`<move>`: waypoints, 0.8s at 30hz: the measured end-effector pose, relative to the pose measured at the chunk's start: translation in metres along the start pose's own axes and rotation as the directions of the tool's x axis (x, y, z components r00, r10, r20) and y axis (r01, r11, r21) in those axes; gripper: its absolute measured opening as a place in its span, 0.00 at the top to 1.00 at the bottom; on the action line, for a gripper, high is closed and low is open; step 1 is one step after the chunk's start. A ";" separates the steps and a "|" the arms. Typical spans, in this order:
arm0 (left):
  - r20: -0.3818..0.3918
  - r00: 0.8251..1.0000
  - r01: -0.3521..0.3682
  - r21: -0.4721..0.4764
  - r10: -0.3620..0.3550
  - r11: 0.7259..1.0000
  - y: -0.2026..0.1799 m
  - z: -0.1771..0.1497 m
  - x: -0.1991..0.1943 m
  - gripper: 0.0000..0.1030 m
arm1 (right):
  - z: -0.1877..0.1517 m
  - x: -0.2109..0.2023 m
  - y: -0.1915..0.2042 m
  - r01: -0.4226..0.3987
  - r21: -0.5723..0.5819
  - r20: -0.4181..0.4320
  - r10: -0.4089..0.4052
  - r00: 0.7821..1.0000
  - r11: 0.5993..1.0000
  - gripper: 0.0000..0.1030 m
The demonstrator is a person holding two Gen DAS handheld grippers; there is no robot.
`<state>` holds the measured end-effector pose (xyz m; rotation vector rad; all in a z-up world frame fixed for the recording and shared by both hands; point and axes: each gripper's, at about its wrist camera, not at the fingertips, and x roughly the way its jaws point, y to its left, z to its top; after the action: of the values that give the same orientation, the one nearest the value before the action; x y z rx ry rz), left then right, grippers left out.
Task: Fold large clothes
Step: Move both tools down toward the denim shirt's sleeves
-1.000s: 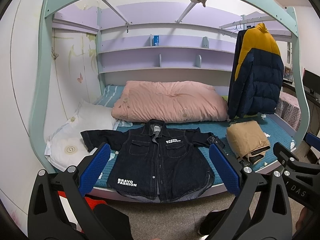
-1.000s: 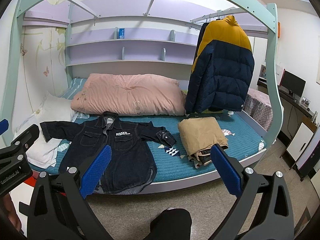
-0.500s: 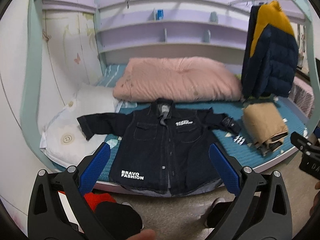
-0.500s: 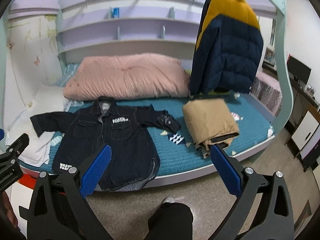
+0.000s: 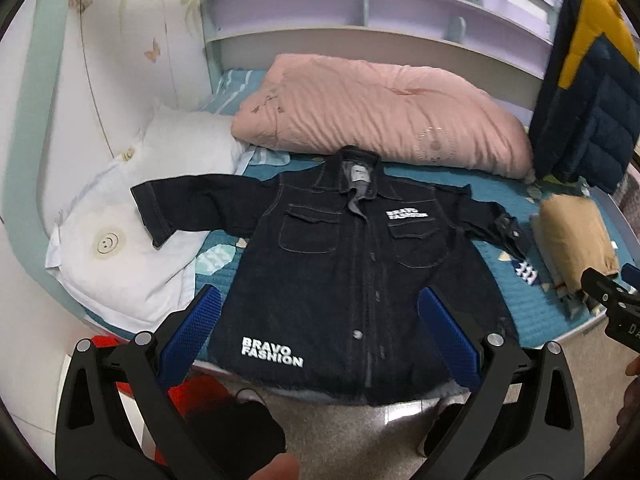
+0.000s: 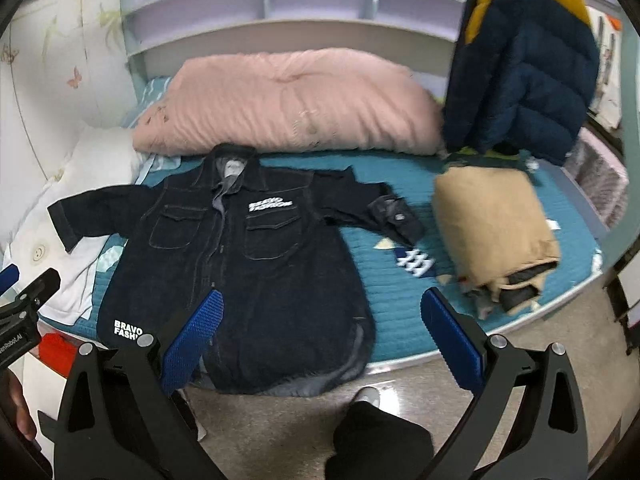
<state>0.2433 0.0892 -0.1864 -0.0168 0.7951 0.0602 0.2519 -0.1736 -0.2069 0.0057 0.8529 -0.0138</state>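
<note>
Teal bedding (image 5: 520, 304) carried a dark denim jacket (image 5: 352, 272) spread flat at the near edge, hem overhanging the floor (image 6: 304, 412). Left gripper (image 5: 320, 340) and right gripper (image 6: 320, 340) hovered before it, jaws wide, empty. Folded tan clothes (image 6: 492, 228) lay right, a pink duvet (image 5: 376, 108) far behind.

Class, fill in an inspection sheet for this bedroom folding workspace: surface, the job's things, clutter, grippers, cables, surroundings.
Surface: teal bed cover, partly bare.
Job's things: dark denim jacket spread flat, front up, sleeves out, hem over the bed edge.
Clutter: folded tan garment, pink duvet, white pillows.
Grippers: left gripper open, empty; right gripper open, empty; both short of the jacket.
Cables: nothing seen.
Surroundings: purple shelves, hanging navy and yellow puffer jacket, tiled floor.
</note>
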 end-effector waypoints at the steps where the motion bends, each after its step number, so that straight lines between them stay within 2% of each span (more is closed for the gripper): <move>1: -0.005 1.000 0.004 -0.012 -0.004 1.000 0.008 0.002 0.011 0.04 | 0.002 0.008 0.005 -0.007 -0.005 -0.004 0.007 1.000 1.000 0.07; 4: -0.013 1.000 -0.029 -0.038 0.029 0.999 0.035 0.008 0.038 0.04 | 0.014 0.043 0.026 -0.036 -0.022 0.001 0.036 0.999 0.999 0.07; 6: -0.040 0.996 -0.075 -0.042 0.074 0.996 0.059 0.014 0.064 0.04 | 0.023 0.064 0.040 -0.068 -0.030 0.017 0.069 0.997 0.997 0.07; 8: -0.037 0.995 -0.097 -0.054 0.095 0.994 0.083 0.020 0.085 0.04 | 0.034 0.094 0.058 -0.128 -0.032 0.013 0.129 0.992 0.991 0.07; 11: -0.042 0.985 -0.168 -0.062 0.166 0.984 0.120 0.027 0.119 0.04 | 0.044 0.132 0.083 -0.148 -0.051 -0.015 0.147 0.989 0.988 0.07; 14: -0.036 0.978 -0.209 -0.078 0.207 0.975 0.159 0.034 0.147 0.04 | 0.053 0.168 0.107 -0.163 -0.059 -0.025 0.162 0.986 0.985 0.07; 19: -0.013 0.974 -0.224 -0.145 0.225 0.964 0.223 0.047 0.186 0.04 | 0.064 0.221 0.143 -0.190 -0.072 -0.025 0.189 0.982 0.979 0.07; 21: -0.020 0.965 -0.261 -0.163 0.262 0.951 0.250 0.051 0.205 0.04 | 0.067 0.239 0.157 -0.203 -0.078 -0.035 0.201 0.979 0.976 0.07; 24: -0.033 0.968 -0.251 -0.189 0.249 0.949 0.281 0.056 0.232 0.04 | 0.072 0.267 0.180 -0.176 -0.116 -0.039 0.173 0.984 0.978 0.07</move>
<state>0.4284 0.3829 -0.3112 -0.0996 0.7949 0.3781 0.4841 0.0032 -0.3607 -0.0312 0.8786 0.2024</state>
